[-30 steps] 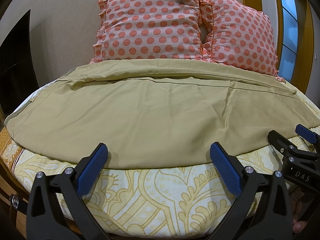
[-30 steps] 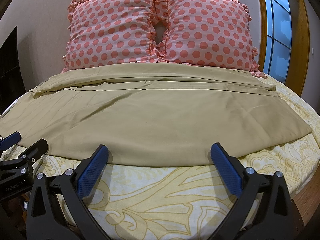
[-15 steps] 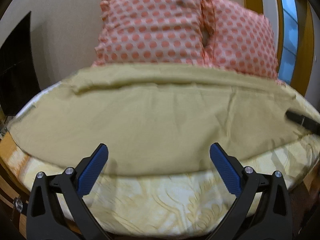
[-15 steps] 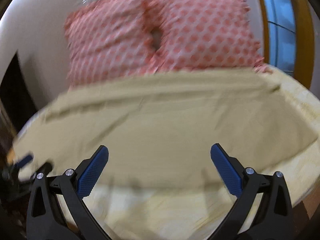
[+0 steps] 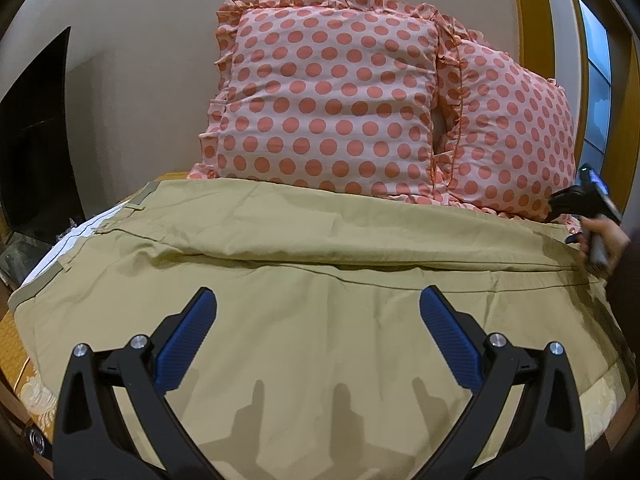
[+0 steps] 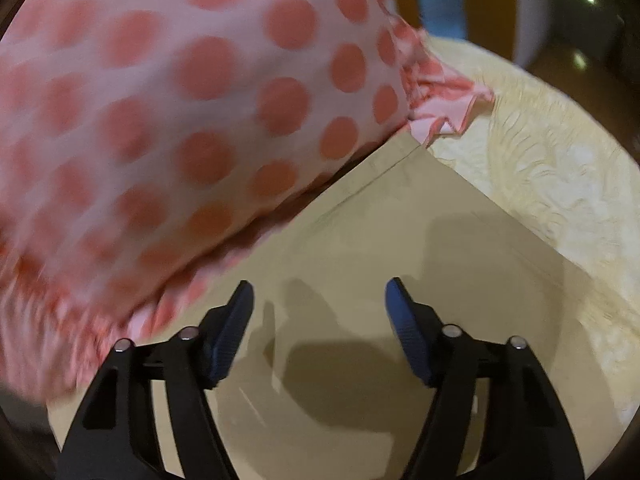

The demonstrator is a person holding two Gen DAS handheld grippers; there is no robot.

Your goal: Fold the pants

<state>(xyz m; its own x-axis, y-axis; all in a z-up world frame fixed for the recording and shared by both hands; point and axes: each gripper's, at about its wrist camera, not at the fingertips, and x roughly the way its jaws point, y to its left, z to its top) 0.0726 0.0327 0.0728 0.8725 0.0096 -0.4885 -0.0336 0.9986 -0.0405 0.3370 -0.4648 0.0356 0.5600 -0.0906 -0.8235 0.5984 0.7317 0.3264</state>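
Observation:
Khaki pants (image 5: pixel 320 288) lie spread flat across the bed, waistband at the left (image 5: pixel 80 240), leg hems at the right. My left gripper (image 5: pixel 316 312) is open and empty, hovering over the near leg. My right gripper (image 6: pixel 320 300) is open and empty just above the far hem corner of the pants (image 6: pixel 400 200), beside the pillow. In the left wrist view the right gripper (image 5: pixel 588 200) shows at the far right, held in a hand.
Two pink polka-dot pillows (image 5: pixel 332 96) lean against the wall behind the pants; one (image 6: pixel 160 120) crowds my right gripper's left side. The yellow patterned bedsheet (image 6: pixel 540 160) shows past the hem. A dark cabinet (image 5: pixel 32 140) stands left.
Both grippers moved forward from the bed's near edge over the pants. The right one swung far to the right hem corner by the pillow and narrowed a little.

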